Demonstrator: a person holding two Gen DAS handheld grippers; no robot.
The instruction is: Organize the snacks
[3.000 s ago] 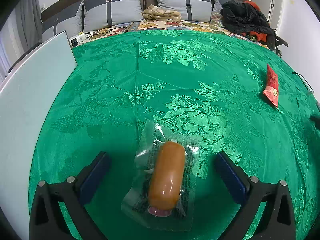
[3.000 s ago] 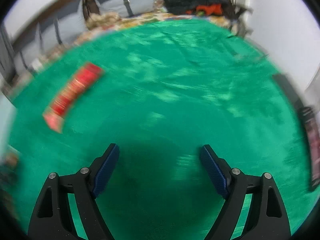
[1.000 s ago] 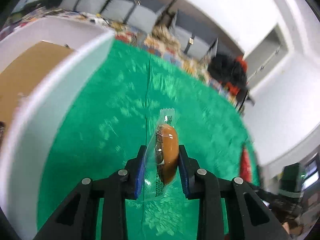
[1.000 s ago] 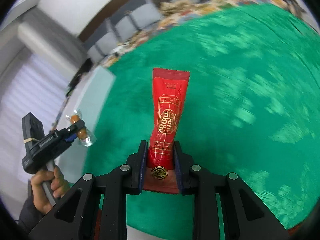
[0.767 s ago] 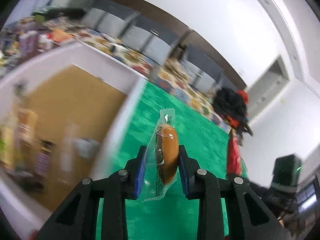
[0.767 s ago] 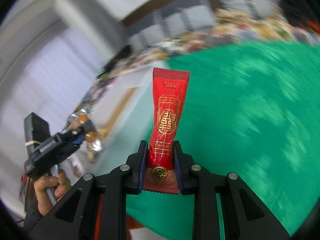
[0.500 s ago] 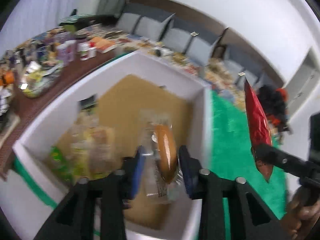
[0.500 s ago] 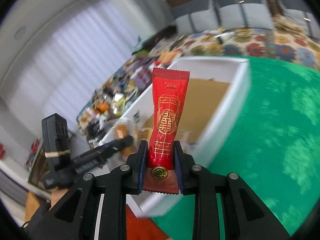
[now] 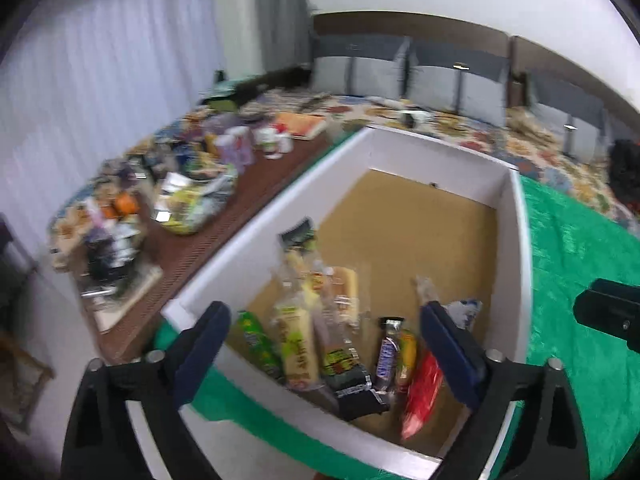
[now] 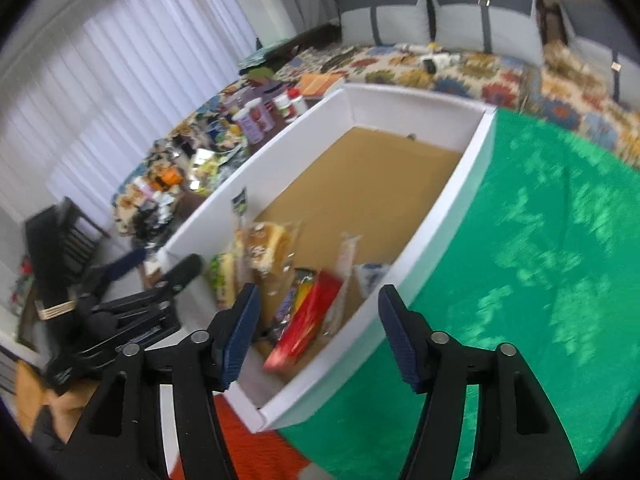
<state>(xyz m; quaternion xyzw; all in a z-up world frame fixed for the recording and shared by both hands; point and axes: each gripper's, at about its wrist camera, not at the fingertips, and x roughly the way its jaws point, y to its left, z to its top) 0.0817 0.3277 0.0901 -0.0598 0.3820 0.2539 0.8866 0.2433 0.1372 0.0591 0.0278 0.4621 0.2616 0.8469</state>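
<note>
A white box [image 9: 516, 240] with a brown floor stands on the green cloth [image 9: 580, 248] and holds several wrapped snacks at its near end. My left gripper [image 9: 322, 320] hovers over those snacks, its jaws opening wide with nothing pressed between them. The red packet [image 9: 420, 396] lies slanted in the box's near right corner. A blurred clear wrapper [image 9: 426, 292] stands beside it. My right gripper [image 10: 316, 320] is over the same corner, jaws opening, and the red packet [image 10: 308, 320] is below them, untouched. The left gripper [image 10: 160, 266] shows at the box's [image 10: 440, 208] left side.
A brown side table [image 9: 192, 200] crowded with bottles, jars and bags runs along the box's left side. Grey cushions [image 9: 440, 76] line a patterned bench at the back. Green cloth [image 10: 540, 240] spreads to the right of the box. The right gripper's tip [image 9: 608, 312] reaches in from the right edge.
Both grippers swung from the green cloth to over the box and opened. The sausage roll packet left the left jaws, and the red packet left the right jaws and now lies in the box.
</note>
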